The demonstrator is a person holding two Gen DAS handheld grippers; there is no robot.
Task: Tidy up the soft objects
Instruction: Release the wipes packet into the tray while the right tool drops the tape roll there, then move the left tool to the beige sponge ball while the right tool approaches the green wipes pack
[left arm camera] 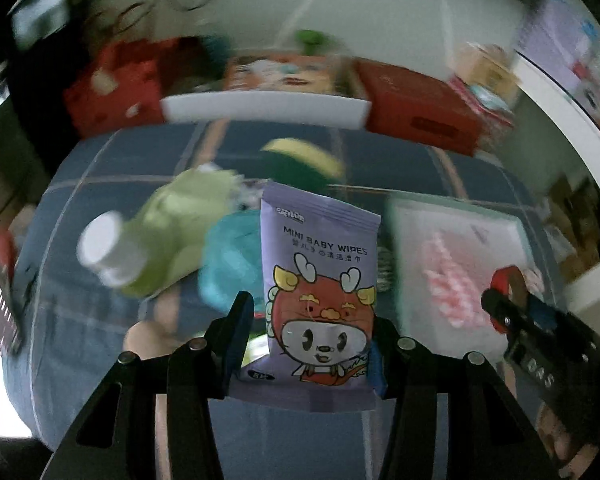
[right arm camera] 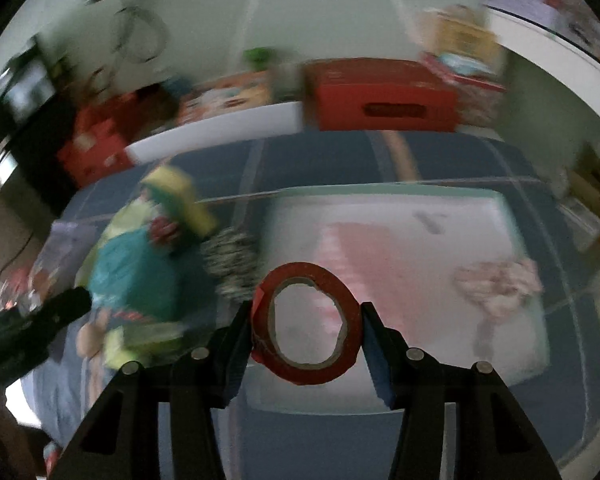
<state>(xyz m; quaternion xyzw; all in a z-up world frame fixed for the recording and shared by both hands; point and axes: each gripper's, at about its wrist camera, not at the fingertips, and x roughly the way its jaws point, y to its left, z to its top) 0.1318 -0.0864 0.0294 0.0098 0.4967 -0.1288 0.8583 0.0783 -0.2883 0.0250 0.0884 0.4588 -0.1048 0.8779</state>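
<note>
My left gripper (left arm camera: 306, 344) is shut on a purple pack of mini baby wipes (left arm camera: 318, 280), held upright above the blue checked cloth (left arm camera: 100, 320). My right gripper (right arm camera: 306, 340) is shut on a red roll of tape (right arm camera: 306, 324), lifted over a white tray (right arm camera: 440, 364) that holds pink soft items (right arm camera: 496, 280). In the left wrist view the right gripper (left arm camera: 508, 300) shows at the right with the tape roll (left arm camera: 504, 280). A pile of soft things lies on the cloth: a teal pouch (right arm camera: 136, 276), a yellow-green sponge (right arm camera: 180, 196) and a black-and-white patterned item (right arm camera: 232, 260).
A green bottle with a white cap (left arm camera: 140, 248) lies left of the pile. Red boxes (right arm camera: 384, 96) and a white tray edge (left arm camera: 260, 108) stand along the back. The left gripper's dark body (right arm camera: 32, 328) reaches in at the right wrist view's left edge.
</note>
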